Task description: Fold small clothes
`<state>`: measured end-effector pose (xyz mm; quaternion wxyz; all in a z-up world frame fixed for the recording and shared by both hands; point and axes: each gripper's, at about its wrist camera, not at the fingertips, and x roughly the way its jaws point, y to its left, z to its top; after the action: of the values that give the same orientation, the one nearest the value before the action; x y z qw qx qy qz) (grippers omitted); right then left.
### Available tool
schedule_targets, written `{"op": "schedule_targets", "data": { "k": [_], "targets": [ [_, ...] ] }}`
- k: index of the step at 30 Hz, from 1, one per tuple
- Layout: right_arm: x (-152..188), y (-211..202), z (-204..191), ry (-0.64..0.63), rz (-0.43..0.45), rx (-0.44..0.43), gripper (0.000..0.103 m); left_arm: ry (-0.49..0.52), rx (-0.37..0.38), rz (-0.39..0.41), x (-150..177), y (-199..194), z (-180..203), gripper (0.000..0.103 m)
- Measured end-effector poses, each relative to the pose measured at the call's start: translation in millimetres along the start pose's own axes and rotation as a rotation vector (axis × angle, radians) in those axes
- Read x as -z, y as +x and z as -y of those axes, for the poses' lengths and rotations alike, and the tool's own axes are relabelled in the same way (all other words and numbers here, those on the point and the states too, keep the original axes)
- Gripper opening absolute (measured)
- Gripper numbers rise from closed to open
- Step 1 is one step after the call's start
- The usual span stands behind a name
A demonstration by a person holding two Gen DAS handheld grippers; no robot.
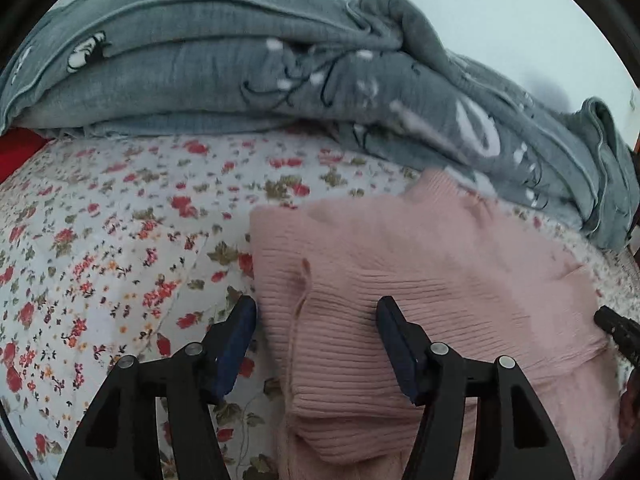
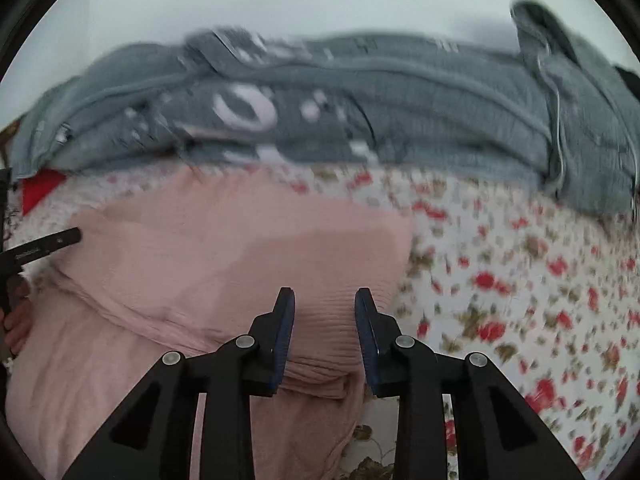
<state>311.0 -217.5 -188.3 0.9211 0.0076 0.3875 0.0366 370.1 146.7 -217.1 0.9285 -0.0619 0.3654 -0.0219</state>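
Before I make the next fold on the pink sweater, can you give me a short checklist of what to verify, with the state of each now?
1. Left gripper open over the left edge of the pink sweater: ok.
2. Right gripper open, nothing pinched: ok.
3. Sweater lies on the floral sheet, not bunched: ok, but the near part hangs toward the cameras.
4. Grey blanket apart from the sweater: not ok, the collar meets it.
5. Right view sharp enough to aim: not ok, blurred.
6. Fingers touching the knit: cannot tell.
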Motion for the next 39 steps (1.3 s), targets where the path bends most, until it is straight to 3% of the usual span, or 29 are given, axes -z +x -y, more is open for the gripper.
{"op": "schedule_targets", "data": {
  "k": [3, 11, 17, 26, 31, 34, 36, 39],
  "targets": [
    [1, 8, 8, 0.047, -0.038, 0.070, 0.030, -0.001, 0.005, 0.003, 1, 0, -1, 0.061],
    [2, 13, 2, 0.001, -0.059, 0.120, 0.034, -0.031, 0.032, -0.020, 2, 6, -7, 0.064],
    [2, 14, 5, 0.020, -0.066, 0.101, 0.035, -0.037, 0.039, -0.017, 1, 6, -6, 0.065],
    [5, 5, 16, 0.090, -0.051, 0.018, 0.036, -0.079, 0.113, 0.007, 5, -6, -14, 0.069],
    [14, -35, 24, 0.170, -0.003, 0.017, 0.035, -0.043, 0.143, -0.059, 20, -21, -9, 0.071],
    [32, -70, 12, 0.072, -0.005, 0.065, 0.035, 0.001, 0.135, -0.033, 41, -54, 0, 0.071],
    [48, -93, 5, 0.024, 0.012, 0.106, 0.035, -0.015, 0.170, -0.034, 59, -76, 2, 0.071],
    [76, -122, -3, -0.004, 0.014, 0.096, 0.036, -0.053, 0.176, -0.047, 83, -99, 4, 0.071]
  ]
}}
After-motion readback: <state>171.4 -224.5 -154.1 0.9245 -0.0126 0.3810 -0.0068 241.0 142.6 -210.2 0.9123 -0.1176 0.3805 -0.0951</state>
